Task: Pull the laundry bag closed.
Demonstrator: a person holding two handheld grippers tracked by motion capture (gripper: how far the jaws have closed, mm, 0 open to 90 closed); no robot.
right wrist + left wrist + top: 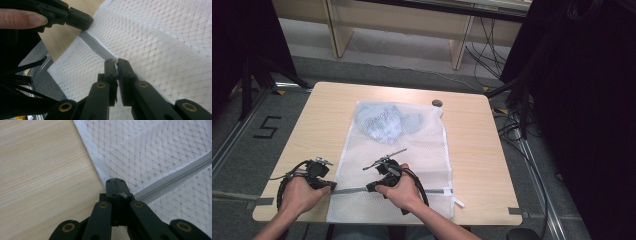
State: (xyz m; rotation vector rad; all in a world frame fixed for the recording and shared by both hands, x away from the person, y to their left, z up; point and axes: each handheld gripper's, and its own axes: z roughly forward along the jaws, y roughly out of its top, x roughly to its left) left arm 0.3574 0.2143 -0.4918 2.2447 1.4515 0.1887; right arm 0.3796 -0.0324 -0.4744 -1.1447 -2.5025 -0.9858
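The table (472,150) carries one big thing: a white mesh laundry bag (412,150) lying flat down its middle, its far end bulging with a pale blue garment (384,122) already tucked inside. Off past the bag's far right corner sits a small dark disc (437,103), well clear of the work.

Across the near end of the bag runs the grey zipper (349,190) — that is what I have both tools on. My left gripper (115,186) is clamped on the bag's left edge right where the zipper tape ends; I read that as an anchor, keeping the mesh taut so it won't bunch. My right gripper (116,65) sits along the zipper line toward the bag's middle, jaws pinched nearly together on a small metal piece — I judge it the slider pull (115,62), though it is tiny.

I judge the closing is partway along, the stretch towards the right edge remaining.
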